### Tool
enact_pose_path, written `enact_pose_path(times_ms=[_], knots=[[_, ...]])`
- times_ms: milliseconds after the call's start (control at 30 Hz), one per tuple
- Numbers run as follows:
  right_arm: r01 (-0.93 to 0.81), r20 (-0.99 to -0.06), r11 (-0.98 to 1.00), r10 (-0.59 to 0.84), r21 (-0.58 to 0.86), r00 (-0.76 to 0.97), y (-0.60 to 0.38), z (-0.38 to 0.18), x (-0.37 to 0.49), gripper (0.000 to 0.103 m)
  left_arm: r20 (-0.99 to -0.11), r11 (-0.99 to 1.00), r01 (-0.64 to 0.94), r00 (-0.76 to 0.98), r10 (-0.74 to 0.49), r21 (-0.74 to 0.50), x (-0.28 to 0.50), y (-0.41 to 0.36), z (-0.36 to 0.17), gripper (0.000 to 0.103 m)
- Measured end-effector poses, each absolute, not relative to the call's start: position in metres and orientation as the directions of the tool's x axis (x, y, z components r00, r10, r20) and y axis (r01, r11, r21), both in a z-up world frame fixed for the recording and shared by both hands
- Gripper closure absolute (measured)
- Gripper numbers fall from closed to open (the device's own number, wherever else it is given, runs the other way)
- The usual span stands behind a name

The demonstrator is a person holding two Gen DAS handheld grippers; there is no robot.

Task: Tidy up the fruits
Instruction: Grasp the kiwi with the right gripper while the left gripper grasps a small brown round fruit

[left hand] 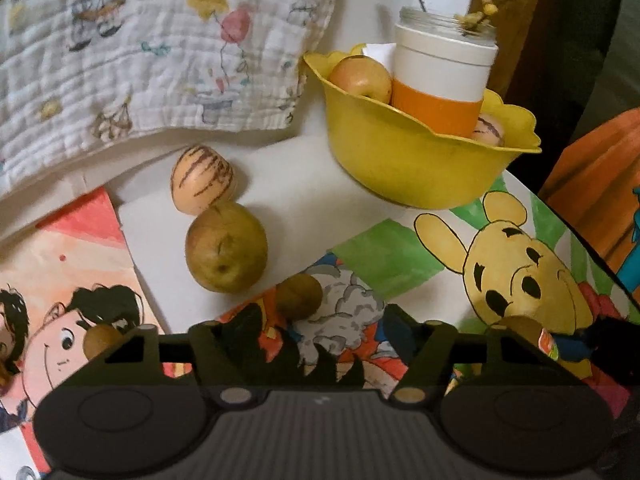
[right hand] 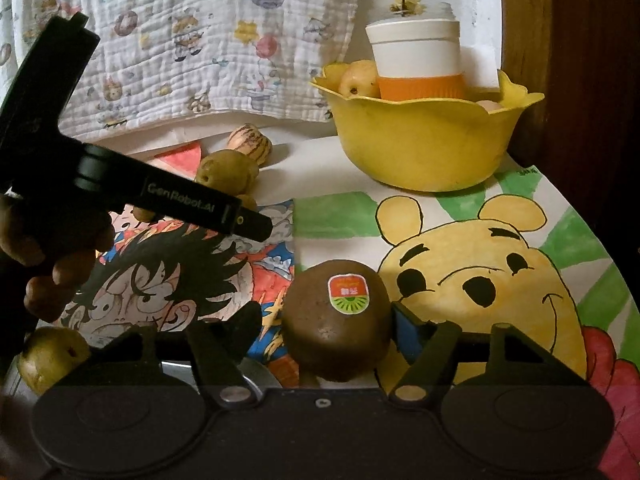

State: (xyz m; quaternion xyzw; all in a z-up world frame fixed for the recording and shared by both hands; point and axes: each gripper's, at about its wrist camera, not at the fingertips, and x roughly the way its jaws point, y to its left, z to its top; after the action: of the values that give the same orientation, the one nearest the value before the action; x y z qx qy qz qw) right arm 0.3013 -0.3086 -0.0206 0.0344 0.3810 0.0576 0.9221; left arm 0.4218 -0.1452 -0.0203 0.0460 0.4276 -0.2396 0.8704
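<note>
My right gripper [right hand: 326,326] has a brown kiwi with a sticker [right hand: 338,322] between its fingers, low over the drawings. My left gripper [left hand: 316,328] is open and empty above the comic drawing; it also shows in the right wrist view [right hand: 248,224]. A yellow bowl [left hand: 404,160] at the back right holds an apple [left hand: 360,76], a striped melon [left hand: 488,130] and a white and orange cup [left hand: 440,80]. On the table lie a striped pepino melon [left hand: 202,180], a green pear [left hand: 226,248], a small kiwi [left hand: 300,296] and a small brown fruit [left hand: 102,340].
A printed quilted cloth [left hand: 140,48] hangs behind. Coloured drawings cover the table, with a yellow bear picture [left hand: 512,272] at the right. A green fruit [right hand: 52,354] lies at the lower left of the right wrist view. A dark wooden post [right hand: 532,60] stands behind the bowl.
</note>
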Motion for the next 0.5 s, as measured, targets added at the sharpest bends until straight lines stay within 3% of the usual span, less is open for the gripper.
enact_pose_path(times_ms=[167, 500], knots=[[-0.073, -0.707, 0.99, 0.134, 0.117, 0.694, -0.311, -0.024, 0.303, 0.037, -0.775, 0.894, 0.433, 0.522, -0.357, -0.12, 0.428, -0.147, -0.021, 0.04], [-0.07, -0.705, 0.992, 0.126, 0.108, 0.698, -0.31, -0.025, 0.306, 0.041, -0.802, 0.913, 0.392, 0.509, -0.314, -0.109, 0.437, -0.153, -0.026, 0.062]])
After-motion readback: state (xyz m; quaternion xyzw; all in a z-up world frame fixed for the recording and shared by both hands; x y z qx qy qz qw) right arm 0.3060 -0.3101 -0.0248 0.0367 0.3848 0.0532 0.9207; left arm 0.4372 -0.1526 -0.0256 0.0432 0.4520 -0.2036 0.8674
